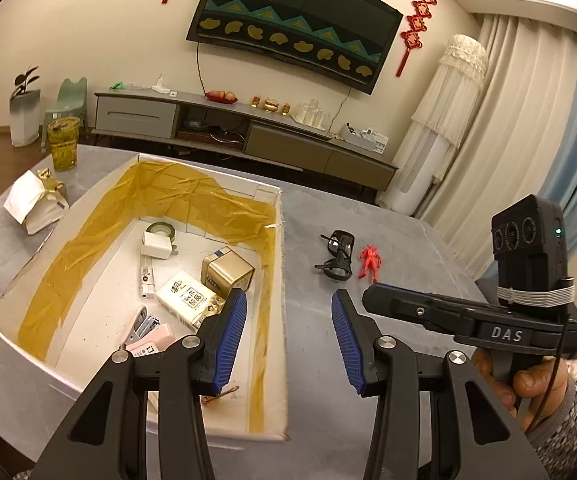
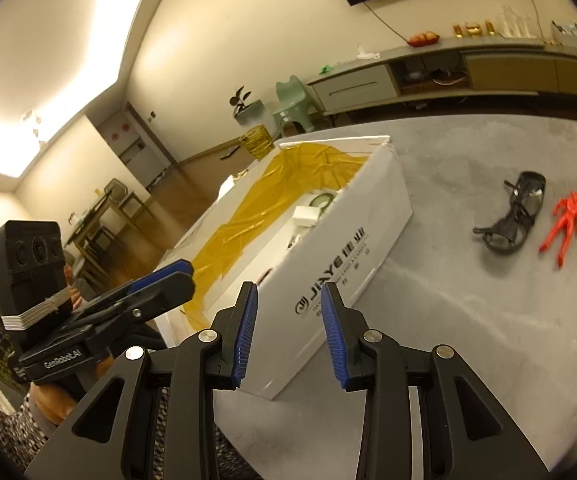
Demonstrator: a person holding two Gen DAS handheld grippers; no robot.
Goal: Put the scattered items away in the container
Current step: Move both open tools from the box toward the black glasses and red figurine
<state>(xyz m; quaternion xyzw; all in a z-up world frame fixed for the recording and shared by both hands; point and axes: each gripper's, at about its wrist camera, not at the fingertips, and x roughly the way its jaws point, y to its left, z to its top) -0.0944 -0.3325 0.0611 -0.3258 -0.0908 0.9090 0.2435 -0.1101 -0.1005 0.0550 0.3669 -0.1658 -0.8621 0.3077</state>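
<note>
The white cardboard box (image 1: 284, 280) is lined with wrinkled amber-yellow film (image 1: 192, 196) and carries black lettering on its outer wall. Inside it lie a gold tin (image 1: 227, 270), a white charger (image 1: 155, 245) and a pale pink stapler (image 1: 150, 338). On the mottled grey table (image 2: 468, 320), at the box's three o'clock, sit black glasses (image 2: 512, 216) and a bright red figure (image 2: 564, 220). Both grippers are black with ribbed blue pads (image 2: 248, 332).
</note>
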